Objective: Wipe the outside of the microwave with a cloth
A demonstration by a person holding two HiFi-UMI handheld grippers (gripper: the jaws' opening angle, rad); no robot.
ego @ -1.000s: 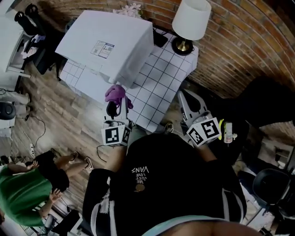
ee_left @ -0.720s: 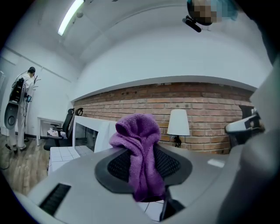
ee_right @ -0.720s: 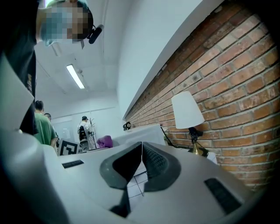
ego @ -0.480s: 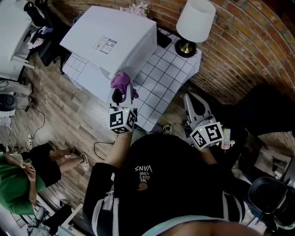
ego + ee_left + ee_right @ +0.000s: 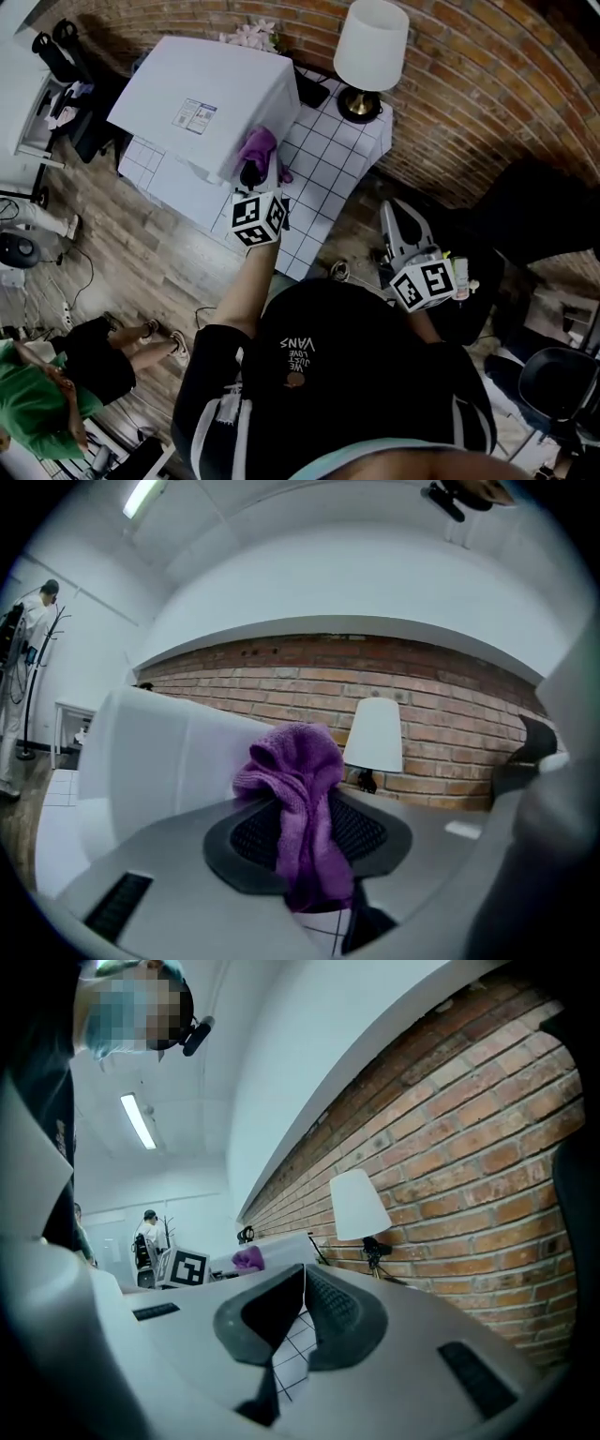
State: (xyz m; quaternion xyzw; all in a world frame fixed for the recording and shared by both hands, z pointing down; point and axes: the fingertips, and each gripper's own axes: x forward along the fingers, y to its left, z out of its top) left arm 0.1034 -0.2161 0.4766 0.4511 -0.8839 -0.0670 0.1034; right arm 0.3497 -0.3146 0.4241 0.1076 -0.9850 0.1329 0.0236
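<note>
the purple terry cloth (image 5: 298, 799) is bunched up and pinched between the jaws of the left gripper (image 5: 256, 176), with its loose end hanging below the pads. in the head view it sits at the right side wall of the white box-shaped microwave (image 5: 202, 98), close to that wall's top edge. it is touching the wall or just beside it, and i cannot tell which.

the microwave stands on a table covered in a white sheet with a dark grid (image 5: 328, 164). a lamp with a white shade (image 5: 371, 42) stands at the table's far right corner, against a red brick wall (image 5: 469, 103). the right gripper (image 5: 405, 234) hangs well apart to the right, off the table, its jaws closed on each other with nothing between them.

the step in hand looks like the start of a wipe on the right side wall. the next move calls for pressing the wad flat to the casing and sweeping along it, keeping the hard jaw tips off the surface. the bunch is small, so passes need to overlap.
</note>
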